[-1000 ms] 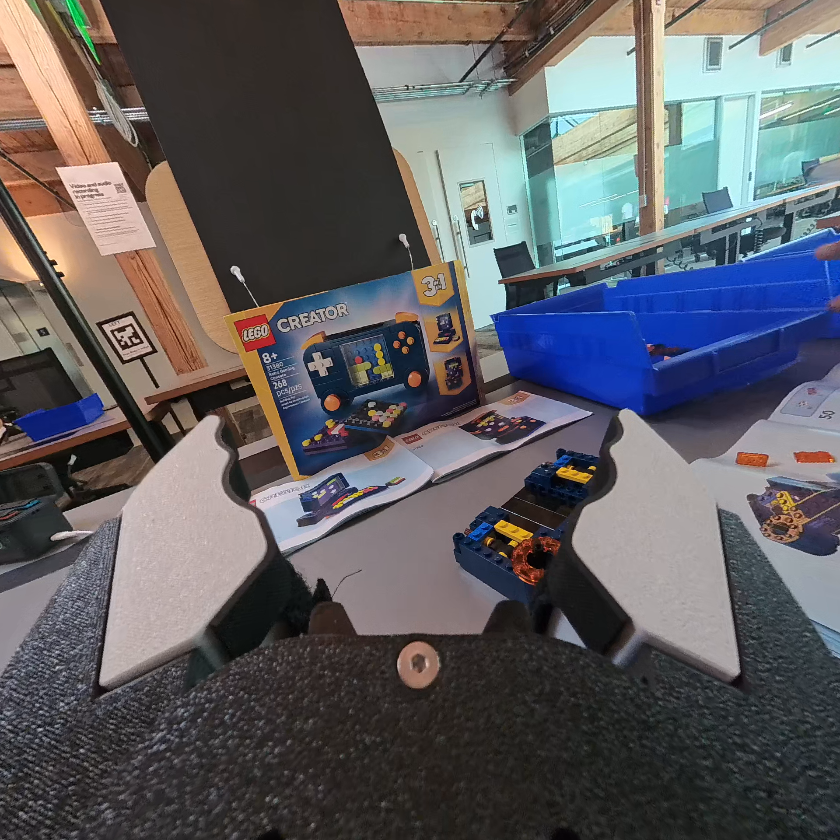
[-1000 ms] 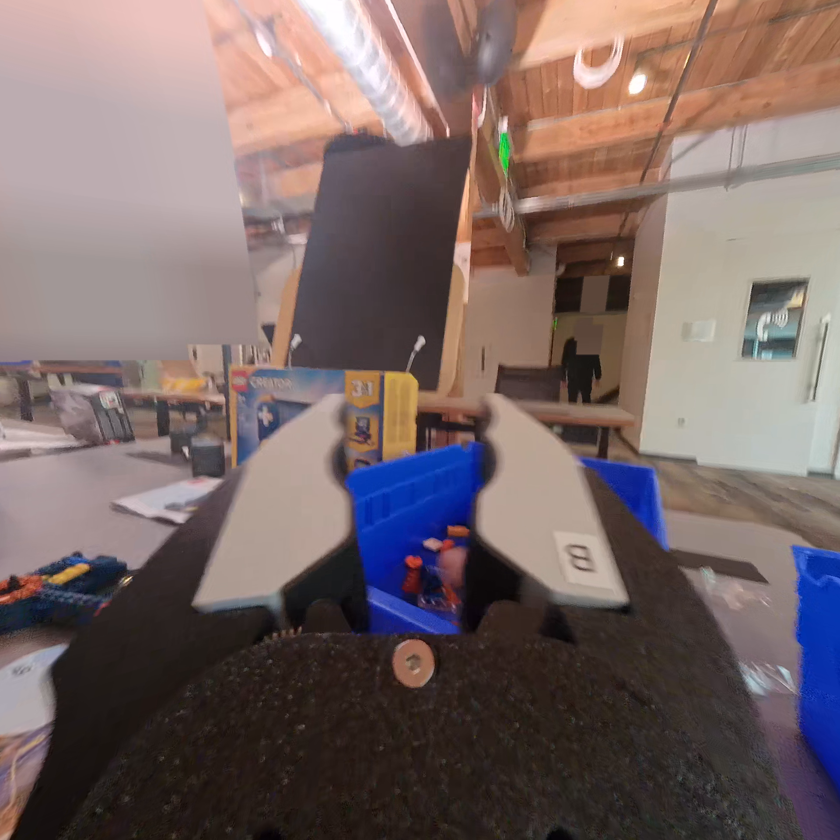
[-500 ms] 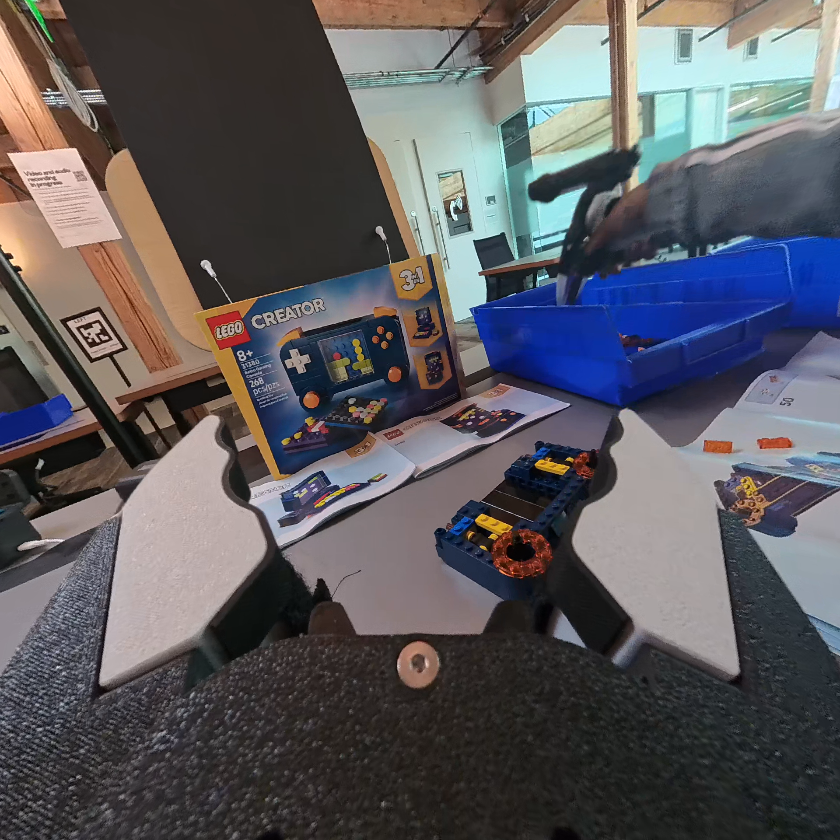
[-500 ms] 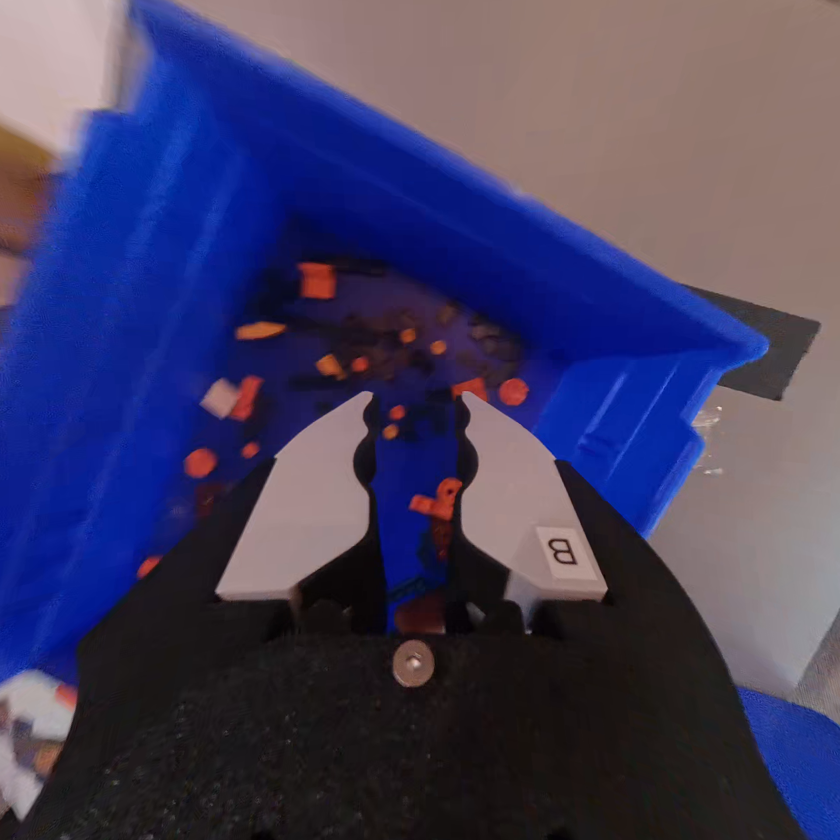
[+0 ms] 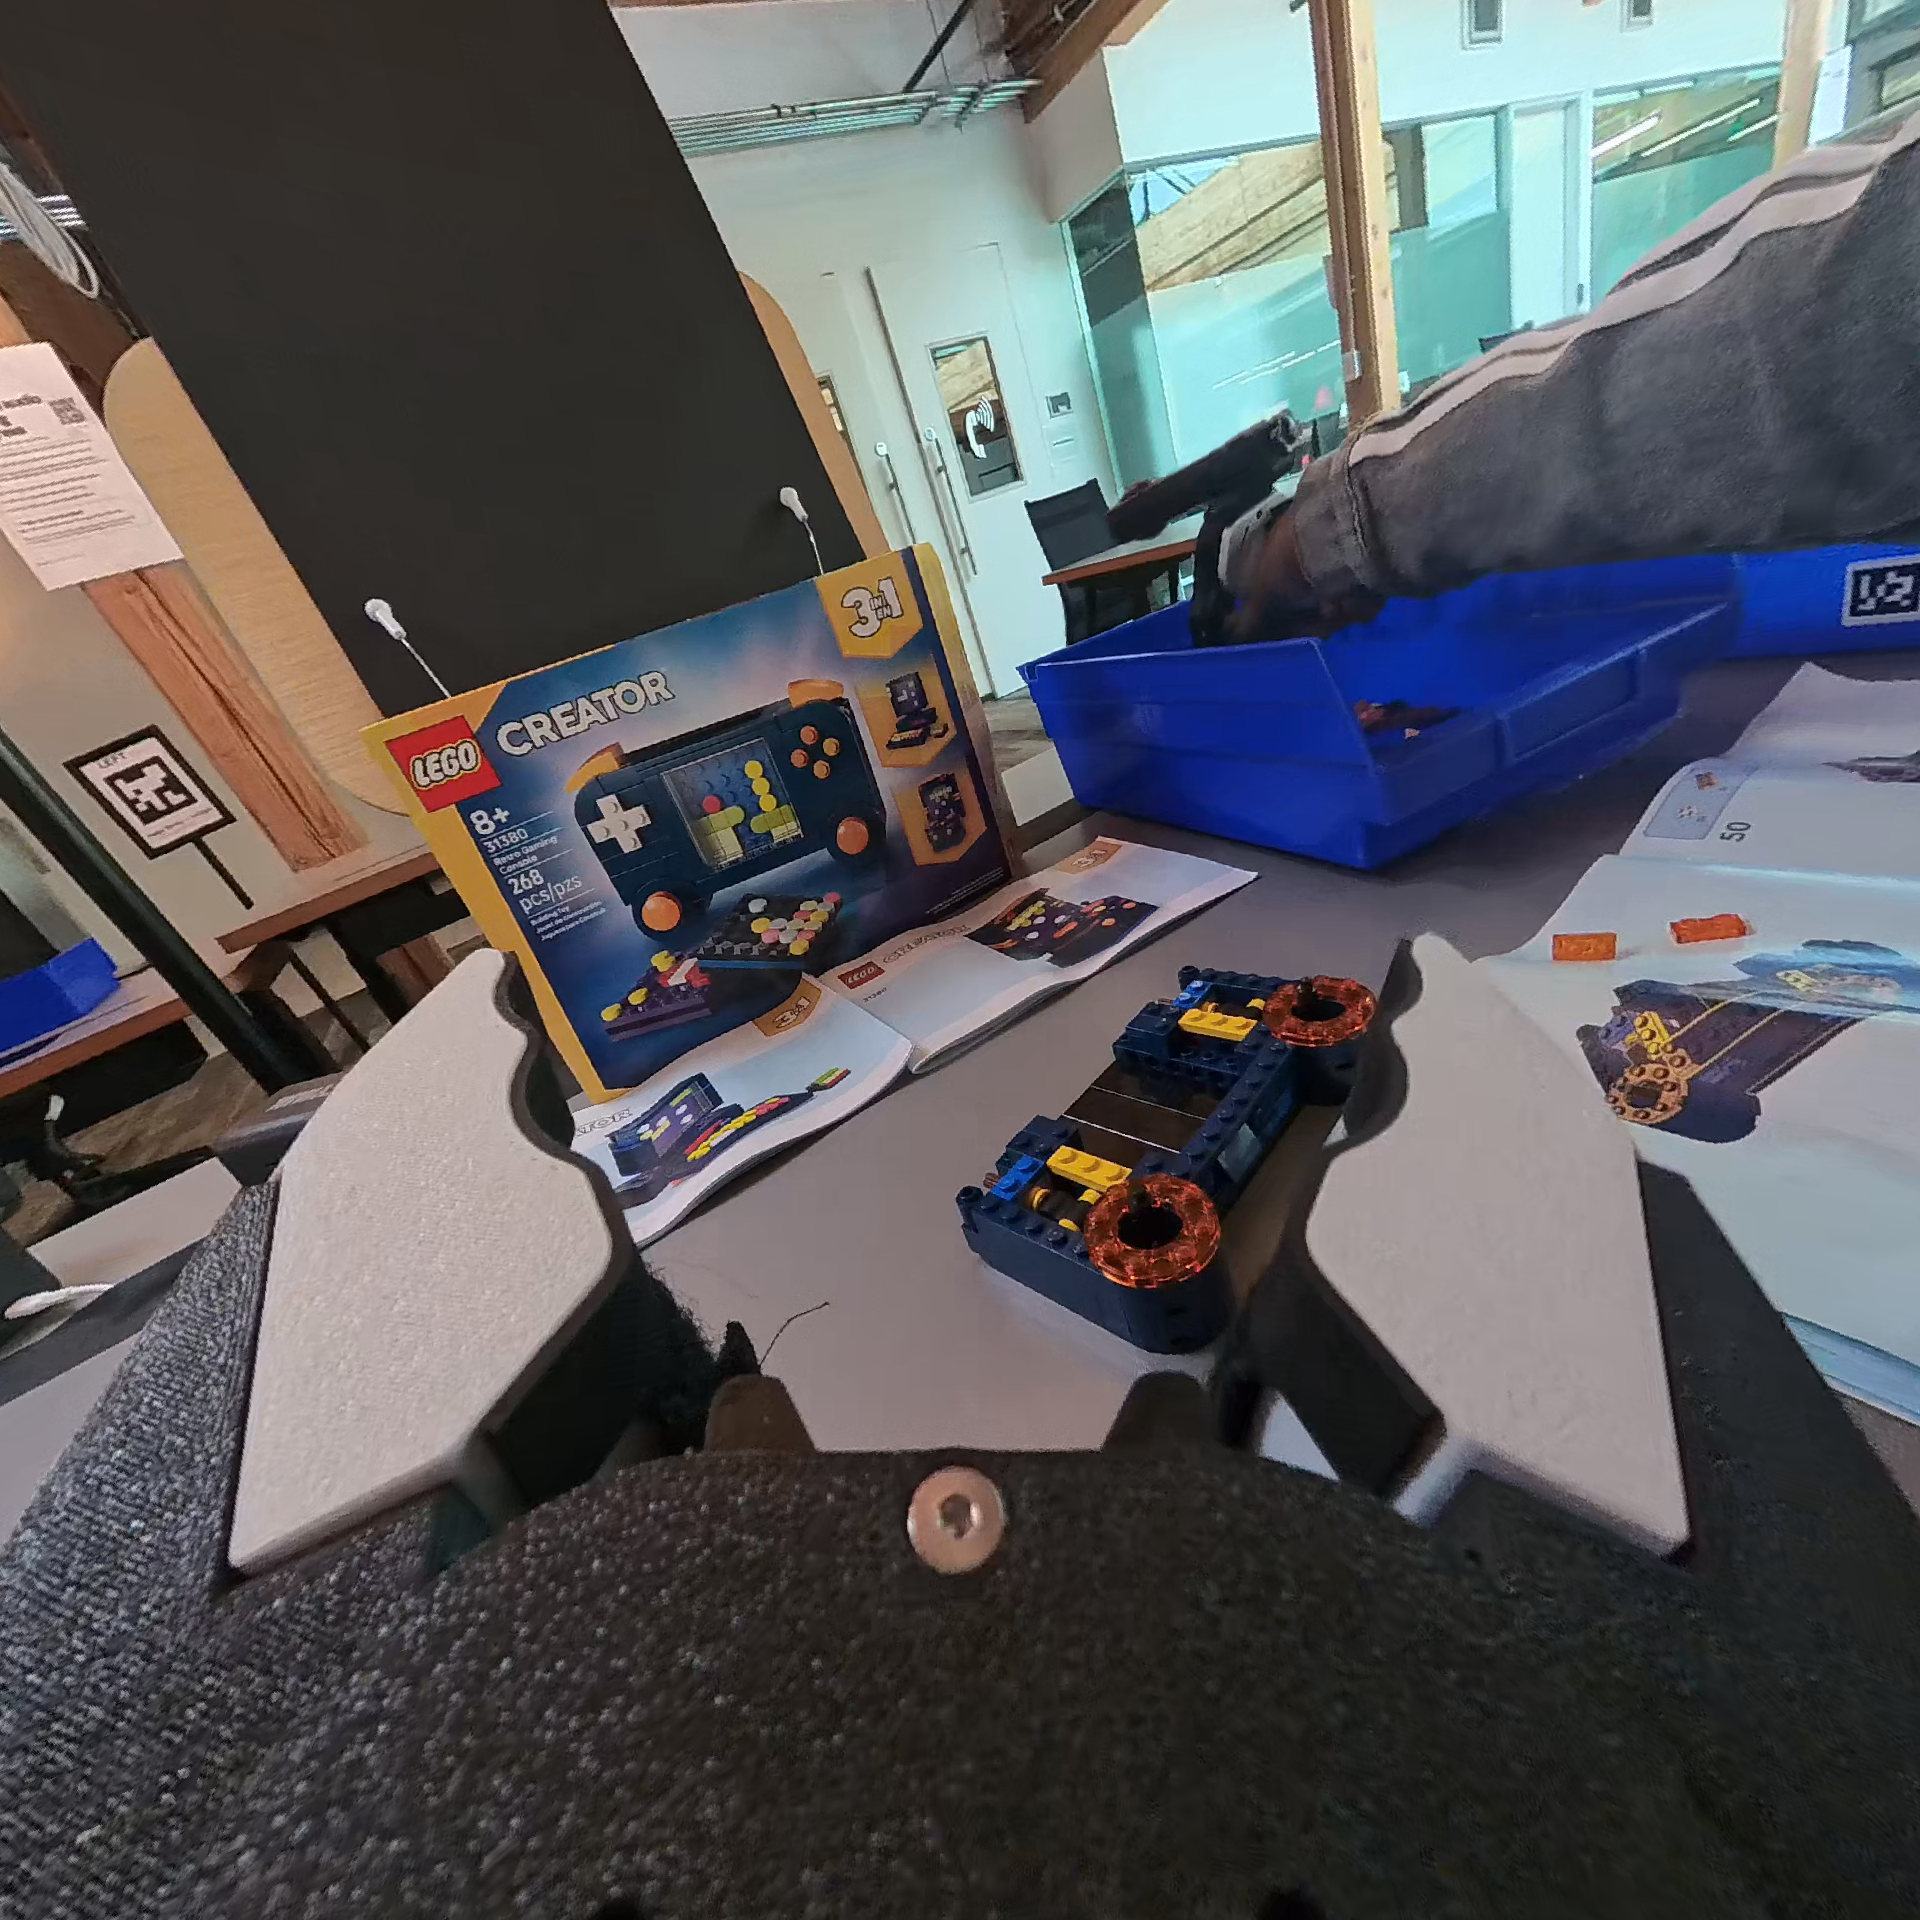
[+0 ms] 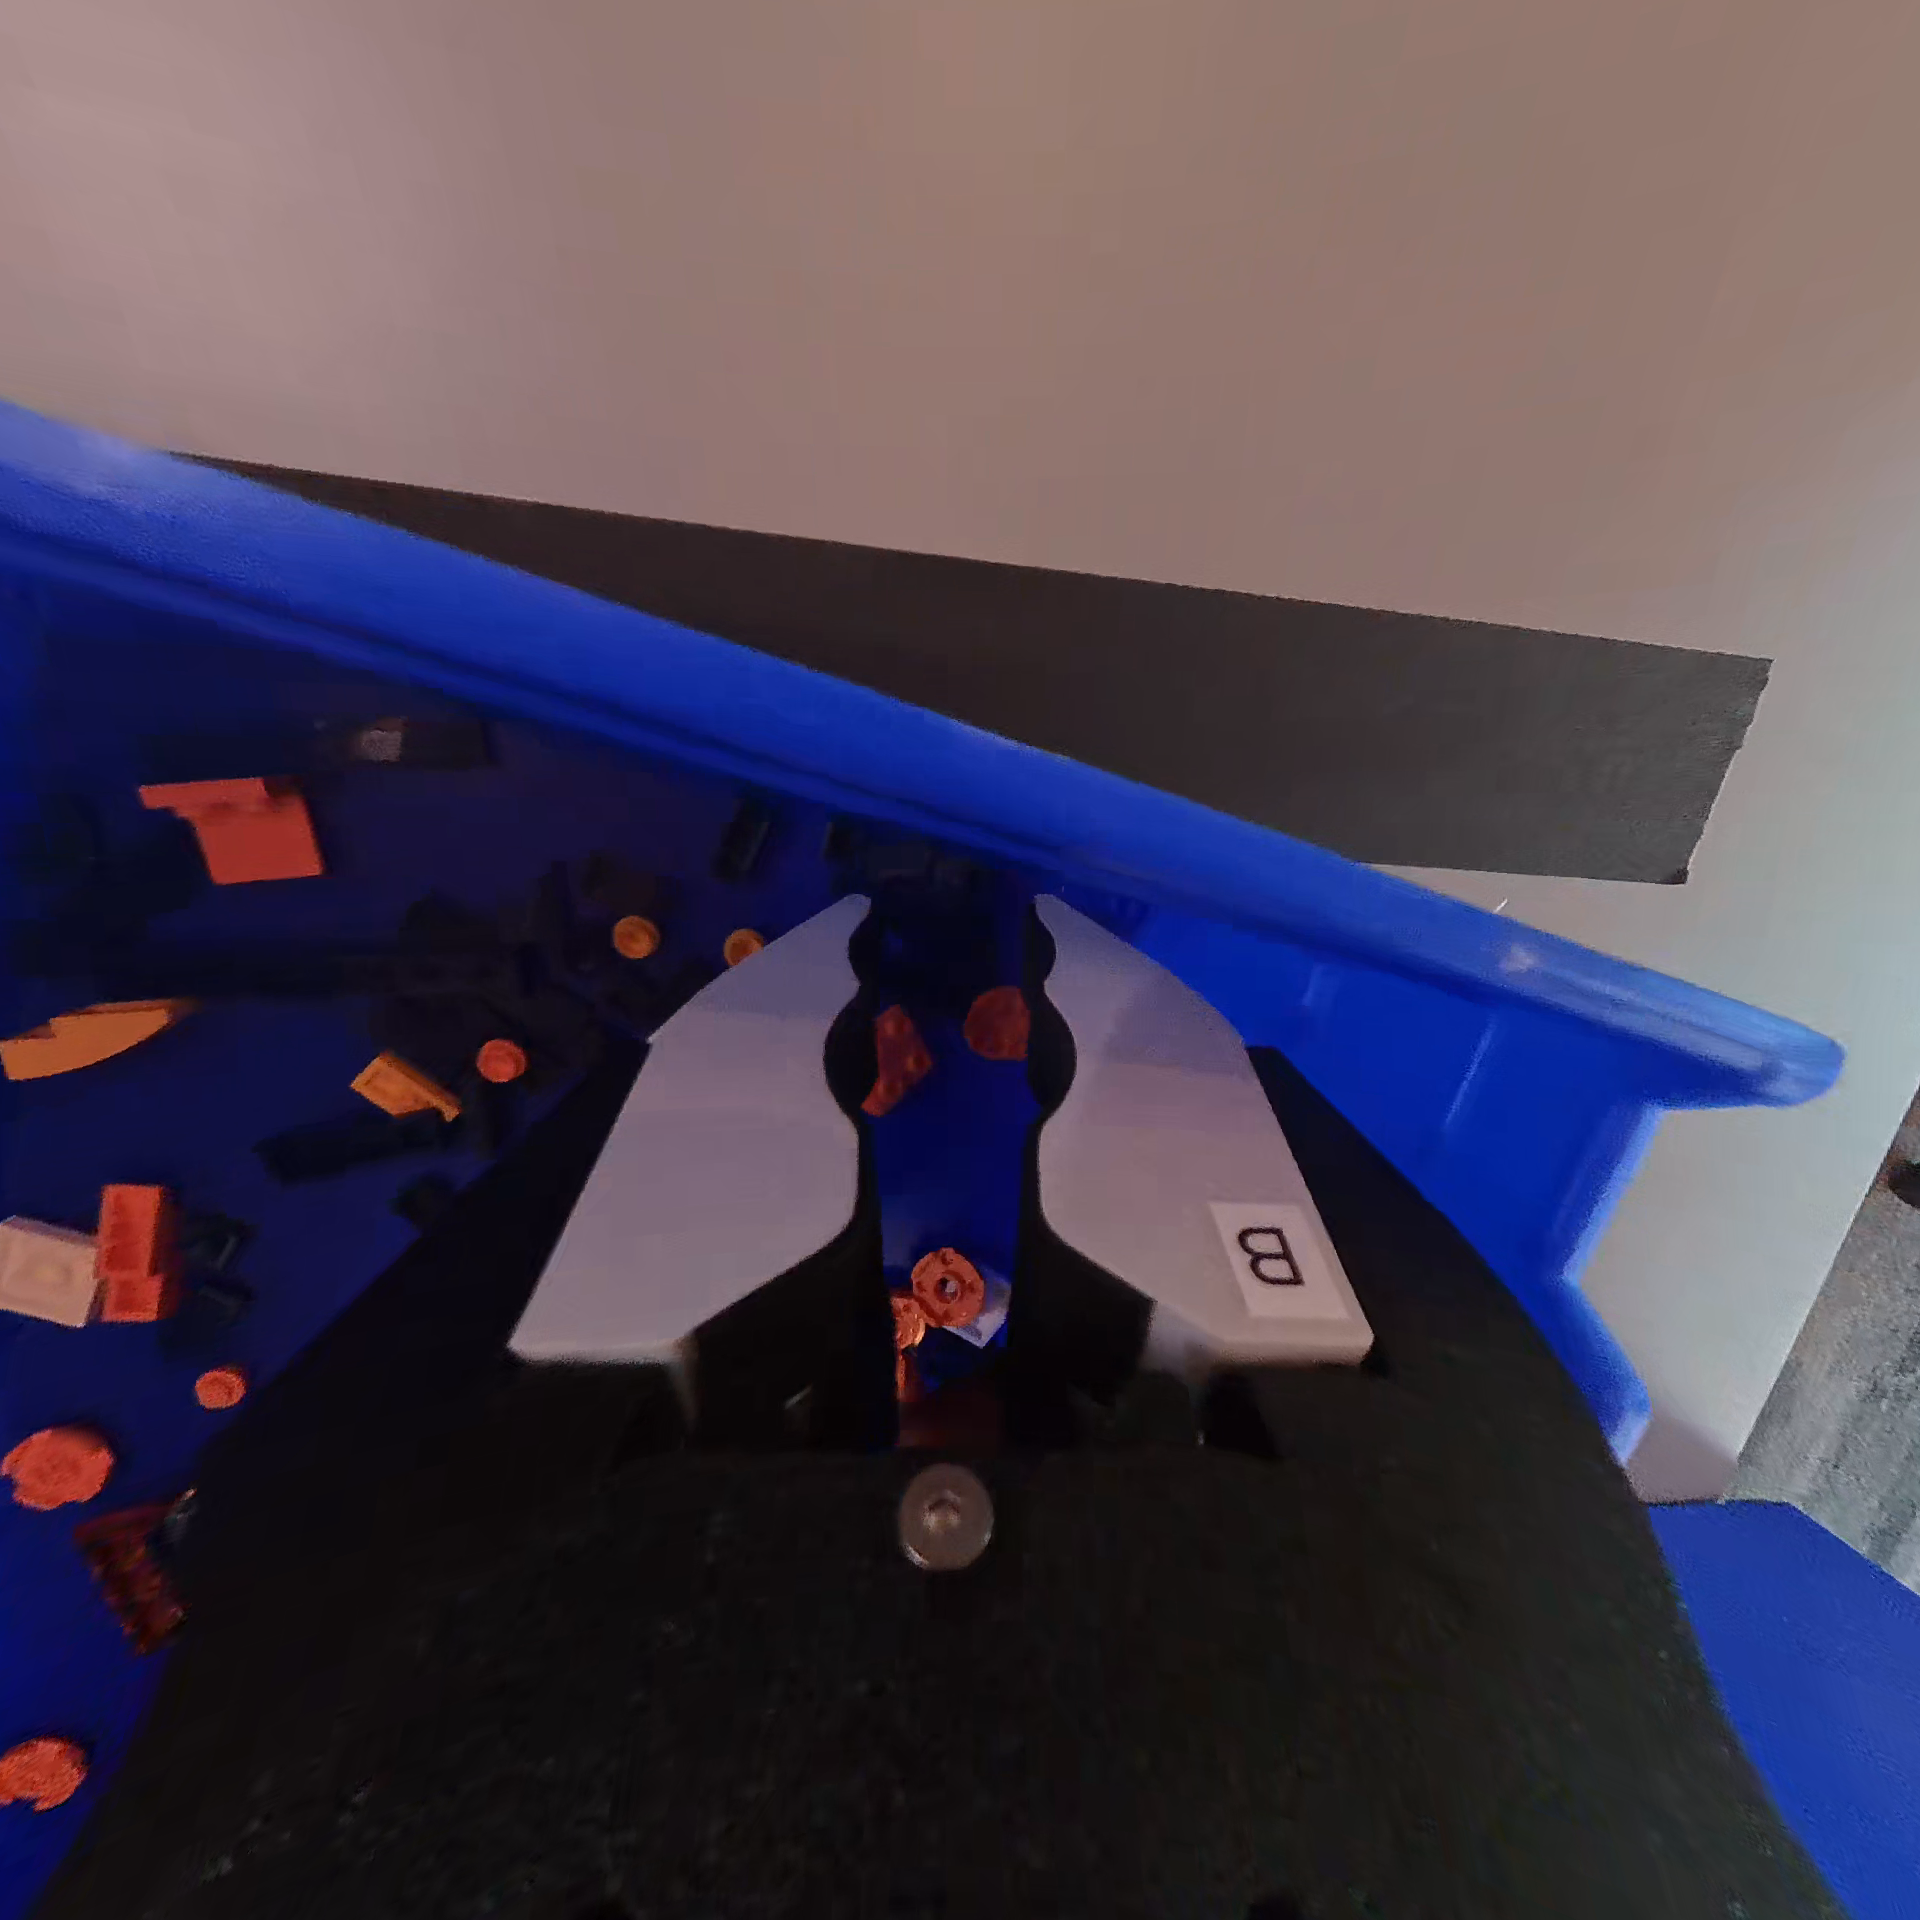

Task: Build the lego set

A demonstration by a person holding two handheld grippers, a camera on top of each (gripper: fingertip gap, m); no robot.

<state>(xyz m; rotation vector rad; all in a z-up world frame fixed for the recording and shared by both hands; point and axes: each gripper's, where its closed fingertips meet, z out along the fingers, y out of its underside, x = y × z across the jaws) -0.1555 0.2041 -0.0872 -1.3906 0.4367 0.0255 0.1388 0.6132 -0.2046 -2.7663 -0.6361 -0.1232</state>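
Note:
My left gripper (image 5: 961,954) is wide open and holds nothing. It hovers low over the grey table. A dark blue brick model (image 5: 1164,1153) with yellow bricks and two clear orange rings lies on the table between its fingers, near the right one and apart from both. My right gripper (image 6: 951,914) points down into a blue bin (image 6: 935,758) of loose orange and dark pieces. Its jaws are narrow, with a gap showing. A dark piece (image 6: 920,873) lies at its tips by the bin wall. An orange wedge (image 6: 899,1060) and an orange round piece (image 6: 997,1023) lie on the bin floor below the gap.
A toy set box (image 5: 686,821) stands behind folded booklets (image 5: 1039,935). The blue bin (image 5: 1299,748) sits at the back right, with a person's grey sleeve (image 5: 1662,436) reaching into it. An open manual (image 5: 1766,1039) with two orange pieces (image 5: 1584,945) lies at the right. Some 55 centimeters of space lies between my two pairs of fingers.
My right gripper tipped from level to pointing down, went deeper into the bin toward its wall, and its jaws narrowed. My left gripper stayed wide open and rose slightly over the model.

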